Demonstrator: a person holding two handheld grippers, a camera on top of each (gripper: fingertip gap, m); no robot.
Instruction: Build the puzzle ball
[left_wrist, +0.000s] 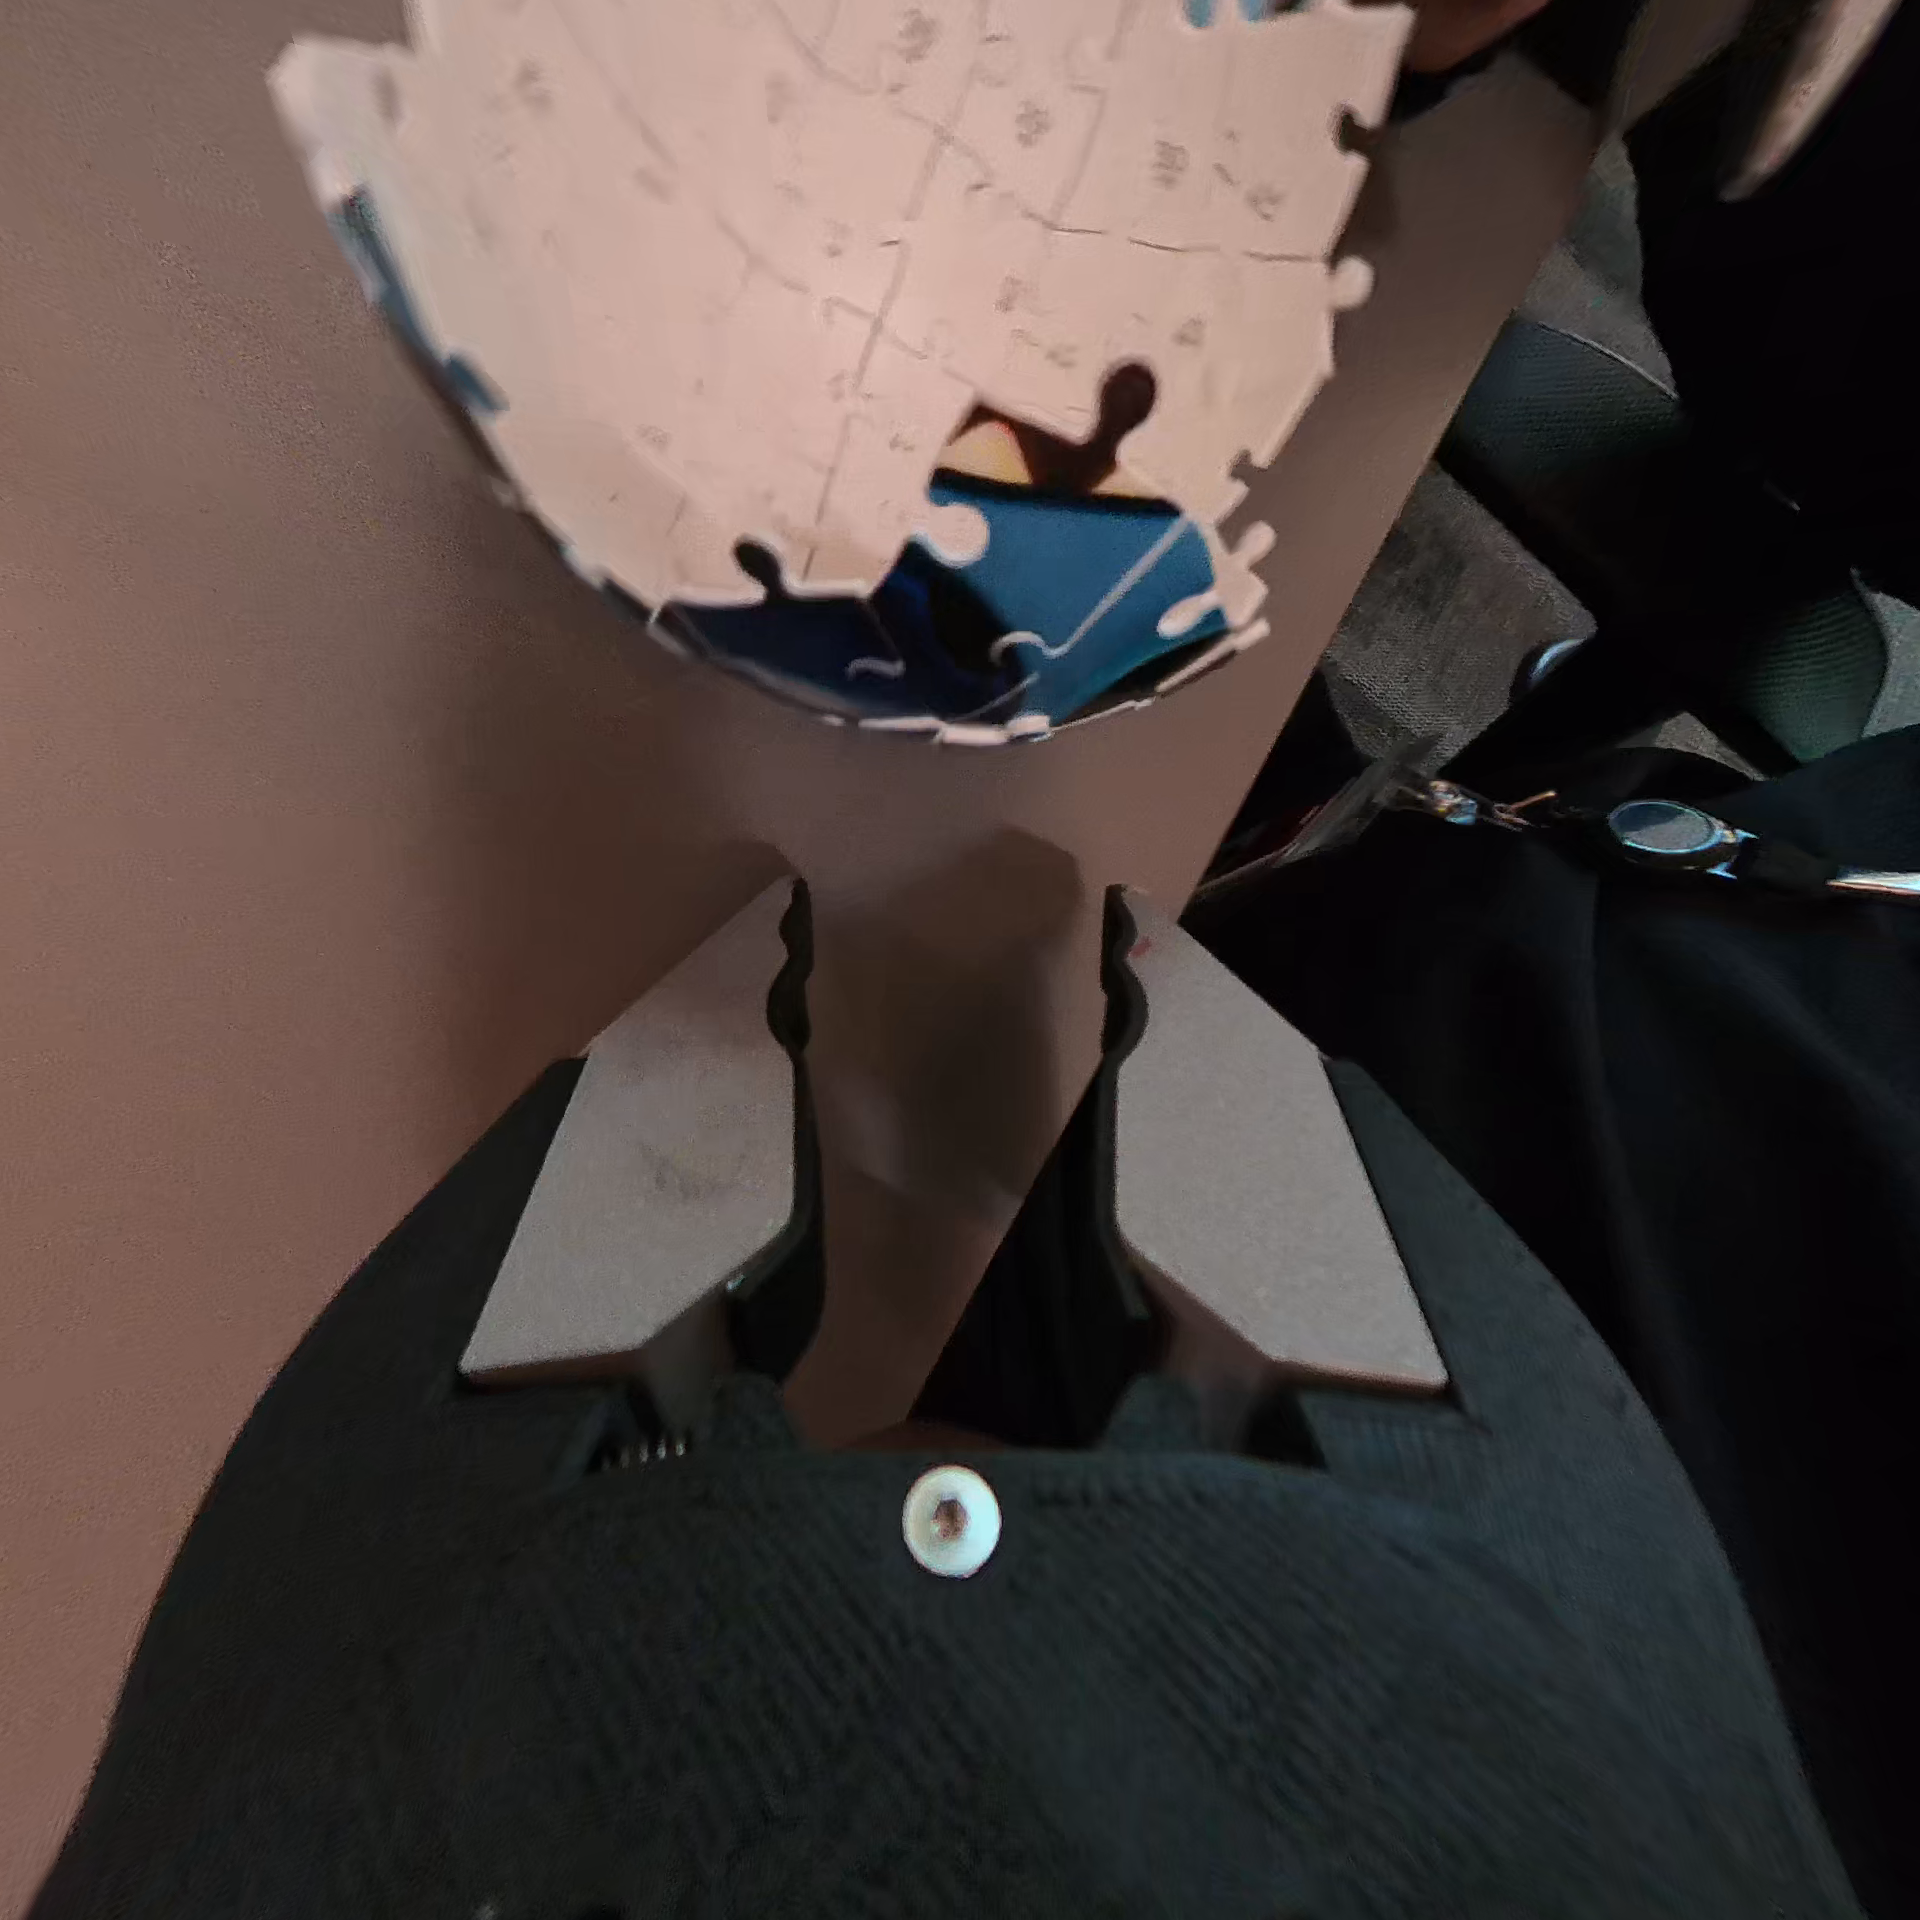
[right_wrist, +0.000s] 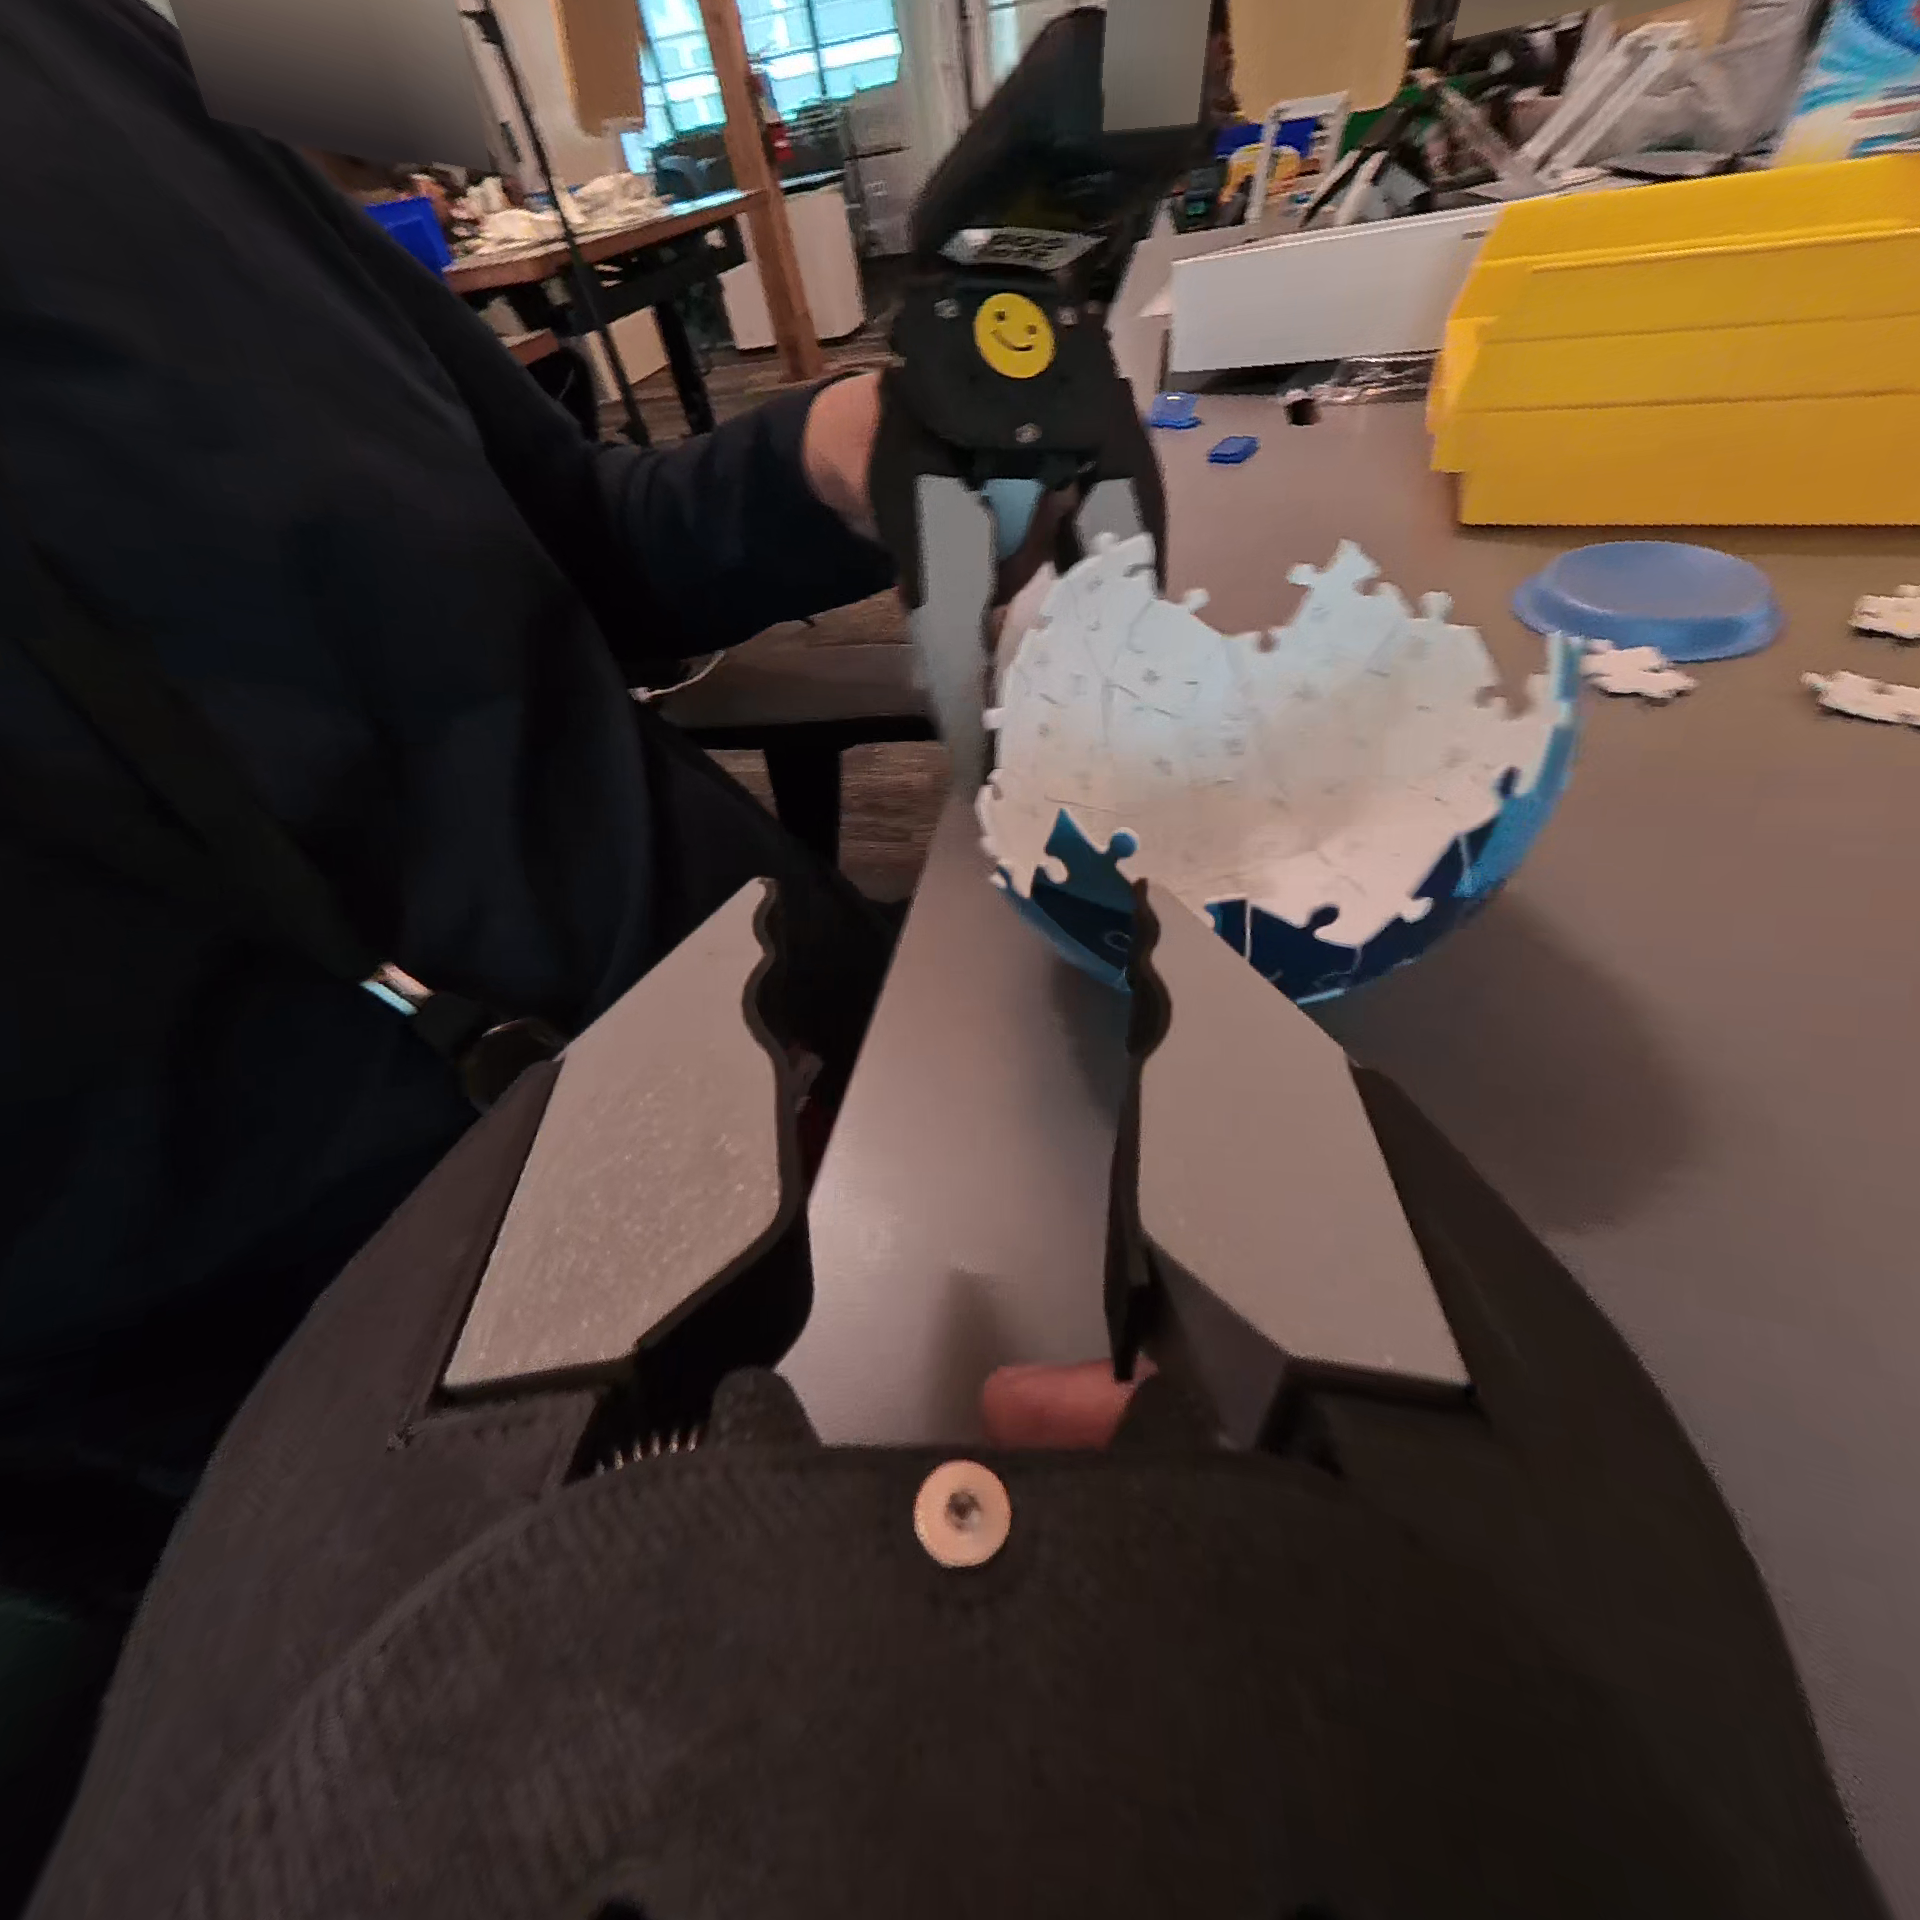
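On the far left of the right wrist view, a person in a dark long-sleeved top (right_wrist: 312, 623) is sitting at the edge of the grey worktop (right_wrist: 1662, 1039), and their hand is gripping the black left tool (right_wrist: 1023, 582) with the round yellow smiley sticker (right_wrist: 1013, 335) on its body. That tool is hanging fingers-down over the near-left rim of the half-built puzzle ball (right_wrist: 1278, 769), a bowl-shaped shell of interlocked pieces, white inside and blue outside. From its own camera the left tool (left_wrist: 951, 935) is standing released, nothing between its grey fingers, and the puzzle shell (left_wrist: 831, 312) is sitting just ahead of it near the worktop edge (left_wrist: 156, 935), with a piece-shaped gap low in its wall. Moving right, the right tool (right_wrist: 951, 935) is also standing apart and empty, its right finger overlapping the shell's near blue wall in the picture; whether it is touching, I cannot tell. Further right, a round blue plastic stand (right_wrist: 1647, 603) and loose white puzzle pieces (right_wrist: 1642, 670) are lying on the worktop, with stacked yellow bins (right_wrist: 1683, 343) behind
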